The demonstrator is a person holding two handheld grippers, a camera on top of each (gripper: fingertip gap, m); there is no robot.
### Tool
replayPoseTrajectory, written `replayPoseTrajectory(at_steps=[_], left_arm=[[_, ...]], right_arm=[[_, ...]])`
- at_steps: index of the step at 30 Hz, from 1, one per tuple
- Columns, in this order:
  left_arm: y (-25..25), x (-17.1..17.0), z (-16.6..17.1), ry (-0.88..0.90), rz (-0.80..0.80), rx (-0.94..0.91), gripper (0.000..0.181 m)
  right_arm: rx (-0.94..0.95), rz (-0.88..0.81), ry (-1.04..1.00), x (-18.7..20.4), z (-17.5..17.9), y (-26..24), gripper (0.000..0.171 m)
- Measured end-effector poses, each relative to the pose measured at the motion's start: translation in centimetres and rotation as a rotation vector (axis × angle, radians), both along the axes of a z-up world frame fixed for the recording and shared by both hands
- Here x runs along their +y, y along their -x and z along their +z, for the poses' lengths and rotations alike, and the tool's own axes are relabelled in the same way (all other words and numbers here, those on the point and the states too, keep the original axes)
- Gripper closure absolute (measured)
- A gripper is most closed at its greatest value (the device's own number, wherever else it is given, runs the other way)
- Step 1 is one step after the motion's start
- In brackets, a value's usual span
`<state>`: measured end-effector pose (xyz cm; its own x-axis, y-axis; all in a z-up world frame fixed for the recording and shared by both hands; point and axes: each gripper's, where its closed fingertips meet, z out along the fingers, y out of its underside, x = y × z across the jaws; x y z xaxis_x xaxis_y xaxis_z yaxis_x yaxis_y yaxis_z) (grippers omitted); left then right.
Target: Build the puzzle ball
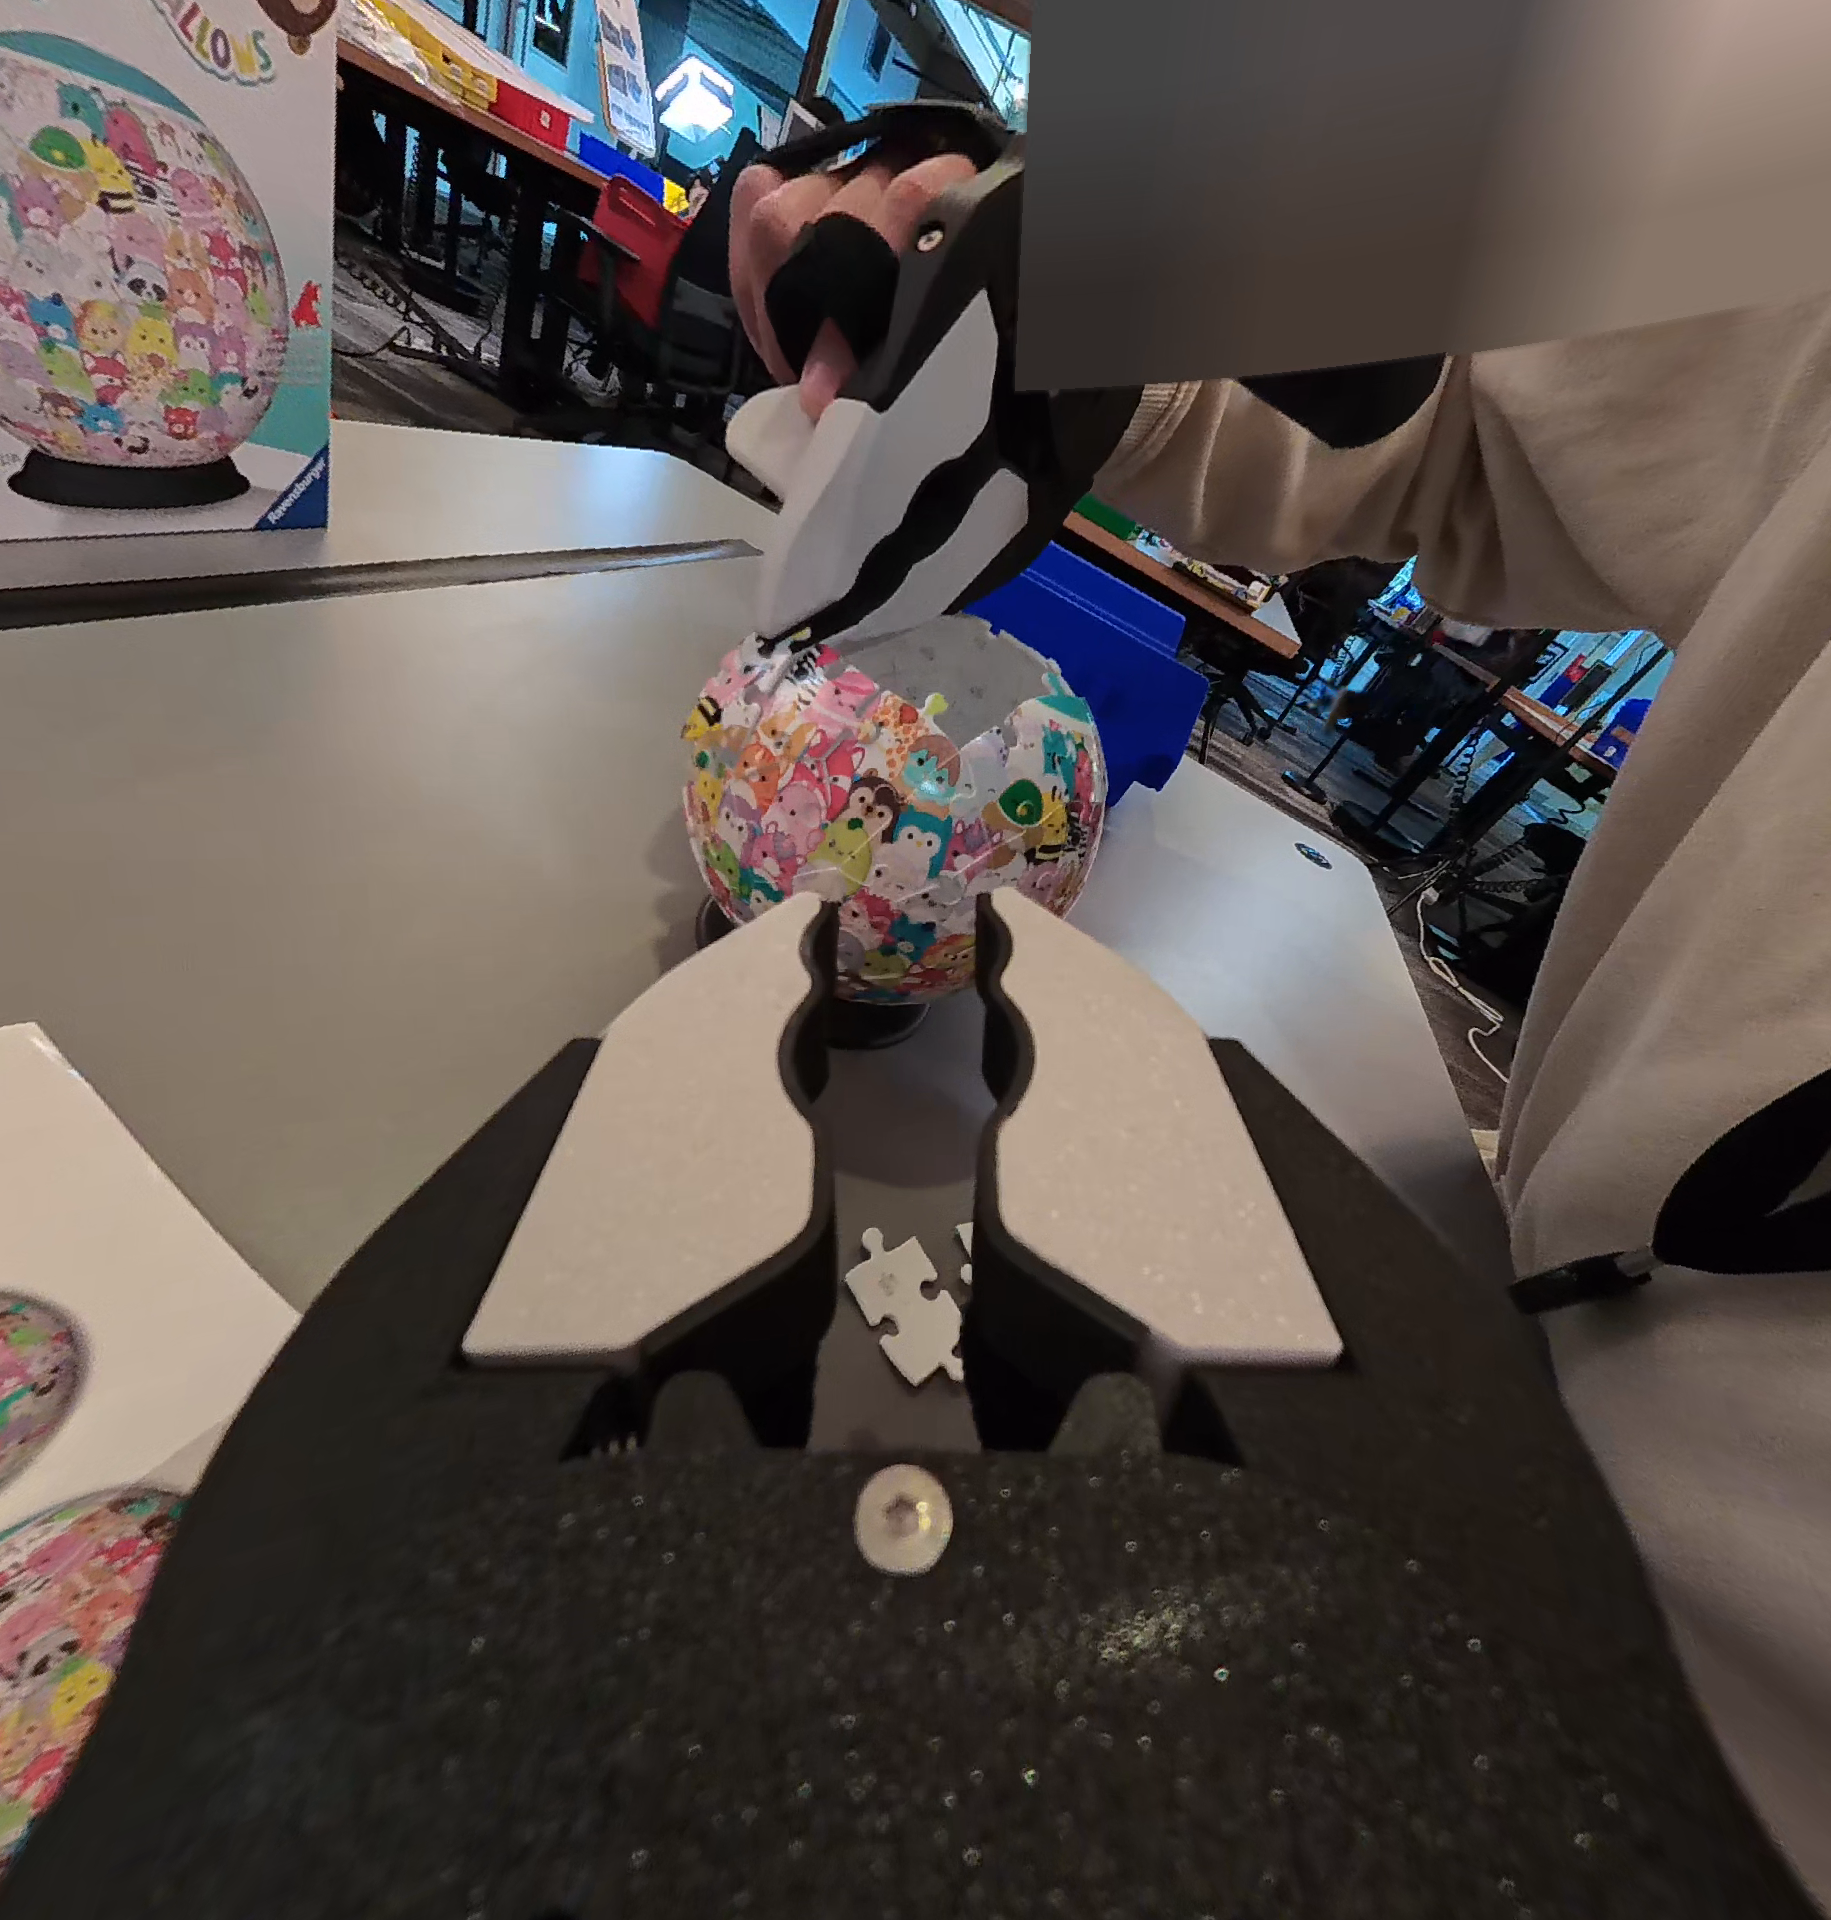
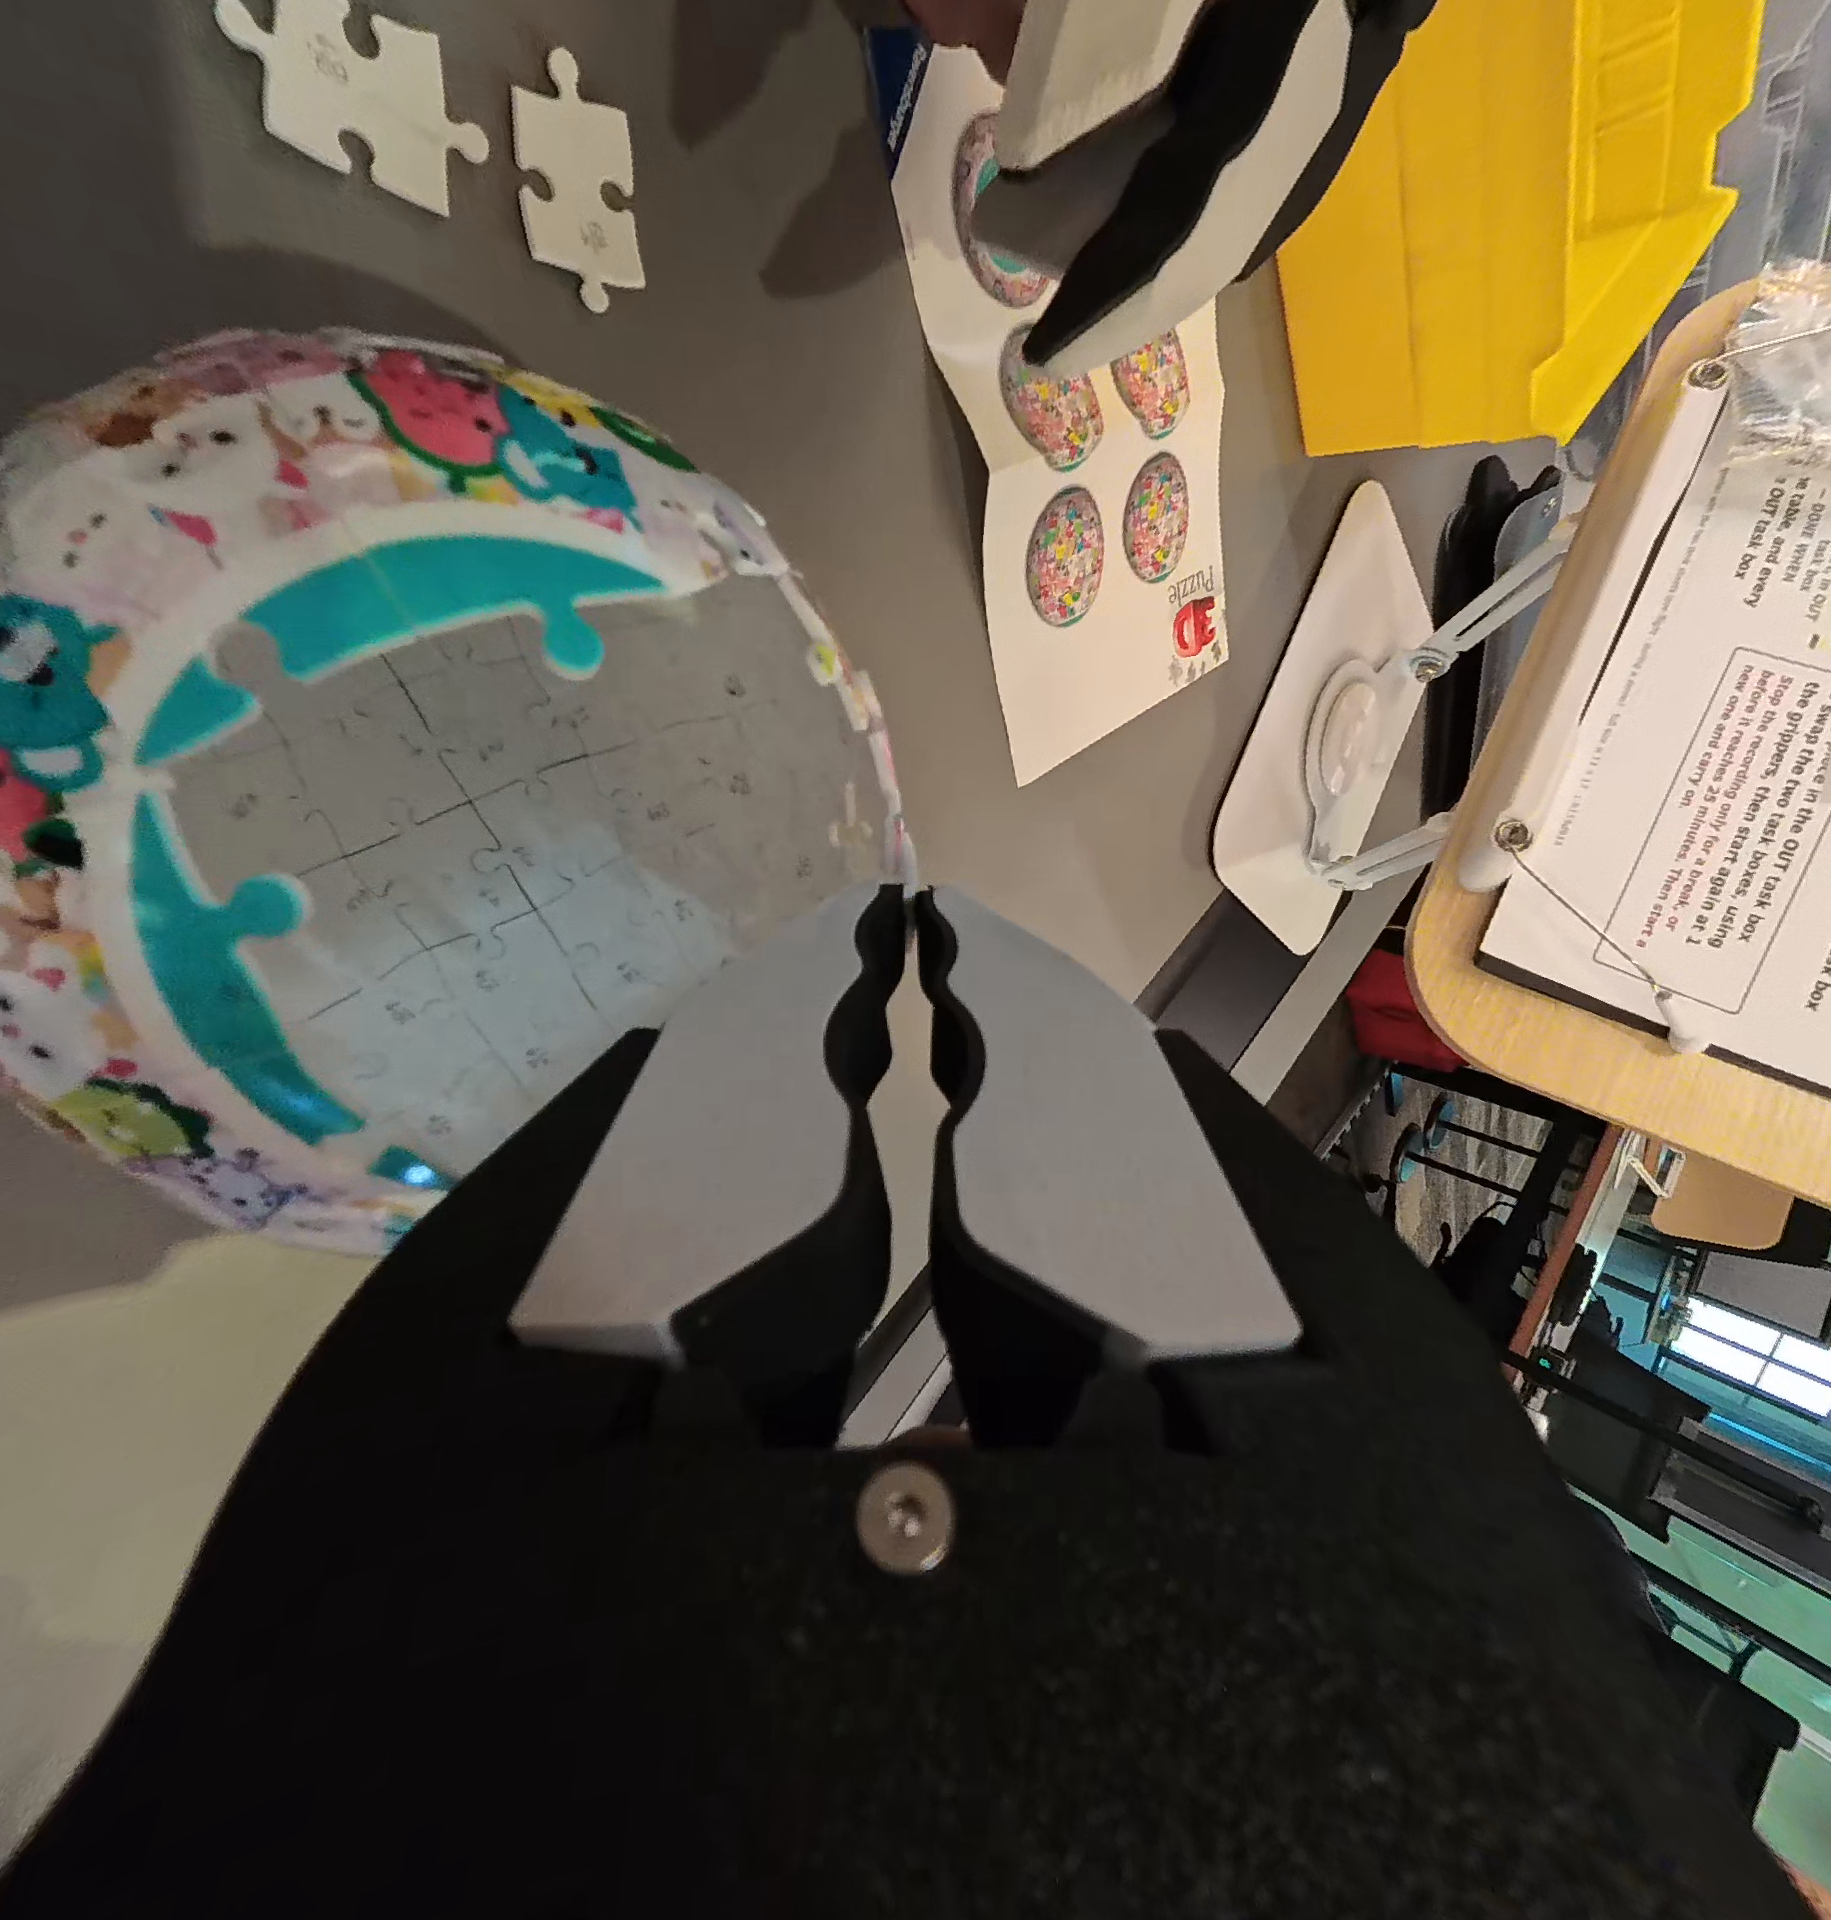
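The puzzle ball (image 1: 895, 800) sits on a dark stand (image 1: 869, 1023) on the grey table (image 1: 267, 831), and everything else is best placed from it. It is mostly built: the top is still an open hole with a jagged, teal-edged rim (image 2: 454, 592), and the grey inside of the shell shows through.

The right gripper (image 2: 911, 896) is at the ball's upper rim with its fingers nearly together; in the left wrist view a small piece (image 1: 786, 646) with a patterned face shows at its tips against the rim — it looks pinched there, though the contact is partly hidden. The left gripper (image 1: 900, 914) hangs just in front of the ball, jaws parted and empty. Near the ball lie loose white-backed pieces (image 2: 443, 125), and beyond it a printed leaflet (image 2: 1098, 540); the puzzle box (image 1: 142, 270) stands well behind.

The shell is likely light, thin and hollow, so it may roll off the stand or pop apart under hard pressing. Best hold a piece by its edge and steady the ball low on its built wall.
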<state>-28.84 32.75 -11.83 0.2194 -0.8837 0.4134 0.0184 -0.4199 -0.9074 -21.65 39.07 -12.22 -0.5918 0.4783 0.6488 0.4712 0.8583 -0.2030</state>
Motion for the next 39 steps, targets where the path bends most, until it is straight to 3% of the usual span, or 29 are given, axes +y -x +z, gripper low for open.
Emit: replayPoseTrajectory(at_steps=[15,22,26,28,32,39], left_arm=[[0.0,0.1,-0.2,0.005,0.002,0.003,0.157],[0.0,0.2,-0.2,0.009,0.002,0.003,0.157],[-0.2,0.7,0.0,0.005,0.020,0.003,0.159],[-0.7,2.0,0.1,0.003,0.047,0.031,0.181],[-2.9,3.6,0.0,0.056,-0.023,0.107,0.181],[-5.7,5.0,-1.3,0.078,-0.108,0.224,0.181]], right_arm=[[-0.001,0.007,0.002,0.2,-0.1,0.0,0.169],[0.064,-0.043,-0.013,1.0,1.8,0.1,0.169],[0.115,-0.196,0.094,1.0,4.5,-0.6,0.169],[0.143,-0.305,0.143,0.9,6.0,-1.4,0.169],[0.294,-0.494,0.170,-0.3,8.6,-3.9,0.169],[0.590,-0.764,0.328,-4.6,6.5,-9.7,0.169]])
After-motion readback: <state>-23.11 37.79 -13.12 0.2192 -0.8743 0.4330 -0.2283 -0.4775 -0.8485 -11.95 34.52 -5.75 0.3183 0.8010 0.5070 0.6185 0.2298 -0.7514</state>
